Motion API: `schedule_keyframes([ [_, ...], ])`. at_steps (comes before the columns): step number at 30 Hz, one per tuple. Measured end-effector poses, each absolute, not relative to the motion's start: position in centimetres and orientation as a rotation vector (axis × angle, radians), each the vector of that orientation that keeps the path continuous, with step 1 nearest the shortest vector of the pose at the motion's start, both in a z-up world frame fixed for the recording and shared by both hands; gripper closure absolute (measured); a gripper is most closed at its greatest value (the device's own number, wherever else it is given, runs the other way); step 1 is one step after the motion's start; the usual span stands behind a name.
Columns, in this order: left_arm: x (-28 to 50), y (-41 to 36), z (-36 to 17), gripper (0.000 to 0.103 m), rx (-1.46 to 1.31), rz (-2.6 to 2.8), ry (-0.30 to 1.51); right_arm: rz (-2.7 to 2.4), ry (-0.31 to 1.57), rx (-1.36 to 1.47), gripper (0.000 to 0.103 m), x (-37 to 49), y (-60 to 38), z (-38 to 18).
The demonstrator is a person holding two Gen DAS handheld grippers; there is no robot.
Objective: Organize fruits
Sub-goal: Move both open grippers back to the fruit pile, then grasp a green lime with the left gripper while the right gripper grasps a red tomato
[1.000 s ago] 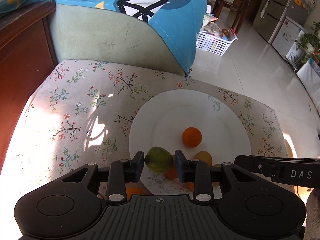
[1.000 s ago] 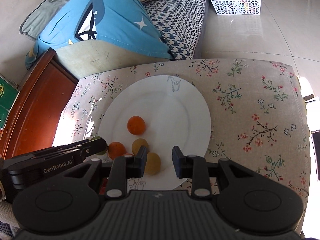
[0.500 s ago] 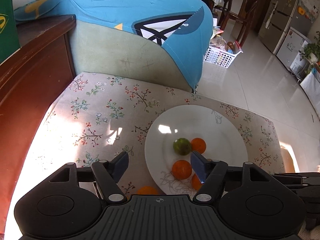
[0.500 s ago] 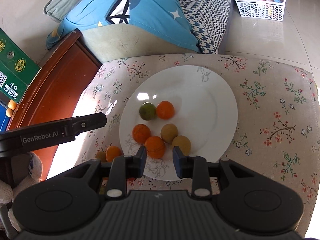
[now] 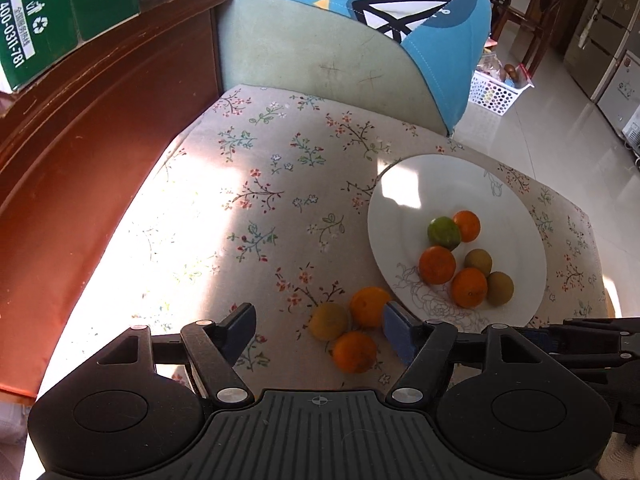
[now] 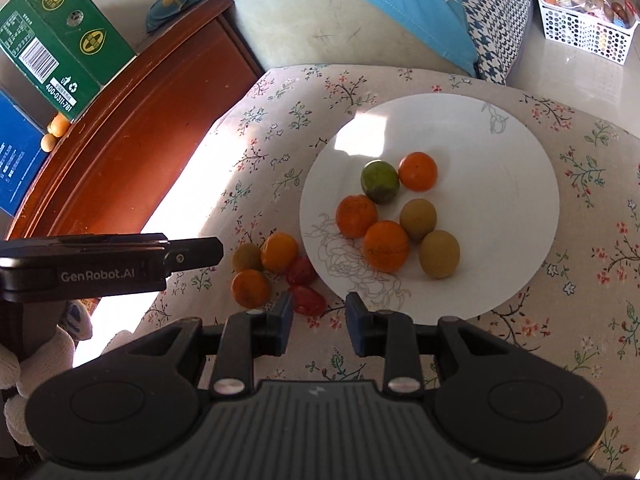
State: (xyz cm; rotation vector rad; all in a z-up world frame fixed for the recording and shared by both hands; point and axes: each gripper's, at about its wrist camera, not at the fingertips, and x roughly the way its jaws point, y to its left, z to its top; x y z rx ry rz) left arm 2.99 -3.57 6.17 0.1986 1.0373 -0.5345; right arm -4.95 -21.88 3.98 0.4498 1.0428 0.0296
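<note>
A white plate (image 6: 500, 152) on the floral cushion holds several fruits: a green one (image 6: 380, 181), oranges (image 6: 386, 246) and brownish-yellow ones (image 6: 439, 254). The plate (image 5: 516, 216) also shows in the left wrist view with the green fruit (image 5: 443, 233). Beside the plate's left rim lie loose fruits: two oranges (image 5: 354, 351) (image 5: 369, 306), a yellowish one (image 5: 329, 321) and two red ones (image 6: 308, 300). My left gripper (image 5: 320, 330) is open and empty, above the loose fruits. My right gripper (image 6: 318, 318) is open and empty, near the plate's front rim.
A dark wooden cabinet (image 5: 80, 152) borders the cushion on the left, with a green carton (image 6: 60, 44) on it. A blue pillow (image 5: 400, 0) lies behind. A white basket (image 6: 584, 32) stands on the tiled floor at the right.
My left gripper opened, let the green fruit go on the plate, then drew back to the left over the loose fruits. My right gripper also drew back.
</note>
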Motion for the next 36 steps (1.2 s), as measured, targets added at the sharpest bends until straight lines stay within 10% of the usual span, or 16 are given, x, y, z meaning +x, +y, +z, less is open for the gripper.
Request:
schedule_keyframes([
  [36,-1.5,-0.9,1.8,0.033,0.280,-0.634,1.119,0.040,1.060,0.182,0.074,-3.0,-17.5,1.8],
])
